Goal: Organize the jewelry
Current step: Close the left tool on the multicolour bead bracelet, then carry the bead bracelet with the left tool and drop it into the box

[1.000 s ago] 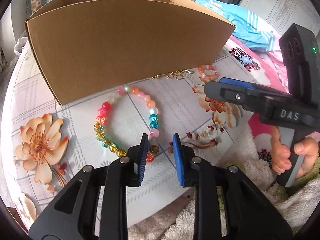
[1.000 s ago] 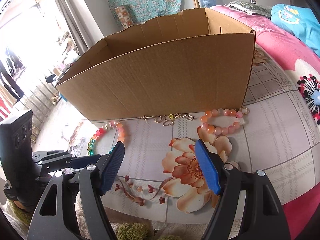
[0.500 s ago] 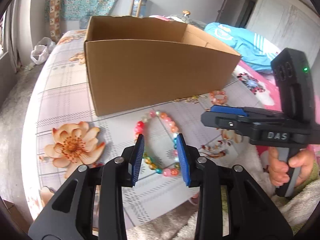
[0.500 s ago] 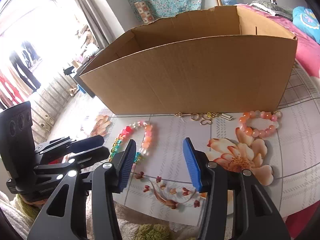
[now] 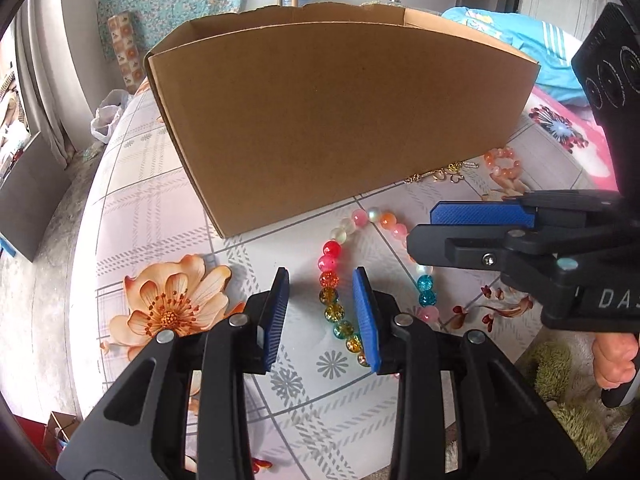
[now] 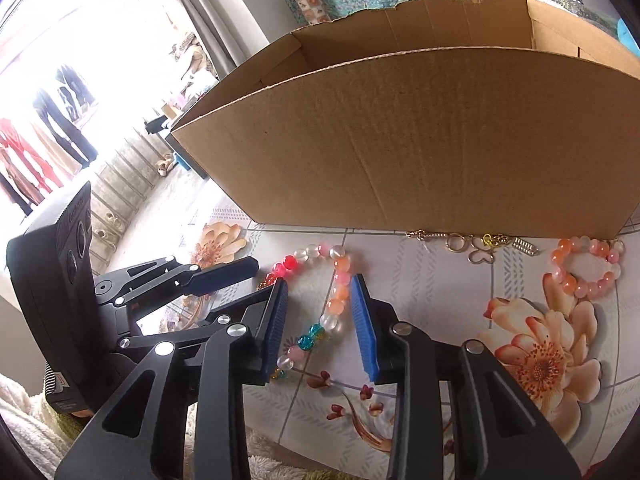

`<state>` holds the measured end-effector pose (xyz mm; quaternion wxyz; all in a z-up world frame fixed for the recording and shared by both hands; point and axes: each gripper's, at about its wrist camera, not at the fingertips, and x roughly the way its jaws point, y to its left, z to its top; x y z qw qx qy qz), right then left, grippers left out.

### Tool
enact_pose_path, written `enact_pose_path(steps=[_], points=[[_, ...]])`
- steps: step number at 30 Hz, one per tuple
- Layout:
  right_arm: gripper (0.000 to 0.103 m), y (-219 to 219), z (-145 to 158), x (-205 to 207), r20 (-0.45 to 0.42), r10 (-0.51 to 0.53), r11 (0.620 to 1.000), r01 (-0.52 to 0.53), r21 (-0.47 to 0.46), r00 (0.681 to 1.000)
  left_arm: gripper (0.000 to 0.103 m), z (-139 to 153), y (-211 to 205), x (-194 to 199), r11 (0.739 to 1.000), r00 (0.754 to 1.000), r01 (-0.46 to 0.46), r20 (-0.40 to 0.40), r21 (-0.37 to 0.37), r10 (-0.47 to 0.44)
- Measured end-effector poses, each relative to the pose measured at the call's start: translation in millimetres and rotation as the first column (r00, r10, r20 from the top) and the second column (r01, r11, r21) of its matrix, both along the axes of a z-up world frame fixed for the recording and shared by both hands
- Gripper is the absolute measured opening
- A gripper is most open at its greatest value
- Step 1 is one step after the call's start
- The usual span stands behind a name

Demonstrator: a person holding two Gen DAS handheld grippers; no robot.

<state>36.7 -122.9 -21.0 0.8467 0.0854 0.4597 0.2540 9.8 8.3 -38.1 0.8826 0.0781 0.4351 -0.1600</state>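
Both hand-held grippers, left [image 5: 321, 314] and right [image 6: 320, 324], have closed in since a second ago and now straddle opposite sides of the multicoloured bead bracelet [image 5: 334, 280] lying on the counter [image 5: 152, 200] before the cardboard box [image 5: 340, 112], jaws spread, nothing yet pinched.

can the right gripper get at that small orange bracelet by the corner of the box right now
Probably yes. The small orange bracelet lies in the open on the table, apart from the box, with nothing over it. The right gripper, open, sits over the colourful bracelet and would need to swing right.
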Motion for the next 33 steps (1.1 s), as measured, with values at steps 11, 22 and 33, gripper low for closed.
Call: enact_pose_path(steps=[11, 22, 33], points=[[0.010, 14.8, -11.9, 5.8, 0.007, 0.008, 0.997, -0.007, -0.076, 1.000, 0.010, -4.2, -0.8, 2.7, 1.000, 0.999, 0.027, 0.045, -0.007, -0.027], [0.010, -10.7, 17.6, -17.0, 0.071, -0.030, 0.999, 0.032, -0.034, 0.997, 0.008, 35.0, 12.3, -1.5, 0.985, 0.996, 0.041, 0.087, -0.167, -0.026], [0.010, -32.0, 142.1, -40.7, 0.448, 0.006, 1.000, 0.006, -0.026, 0.894, 0.008, 147.6, 11.3, -11.5, 0.934, 0.933, 0.211, 0.345, -0.288, -0.104]])
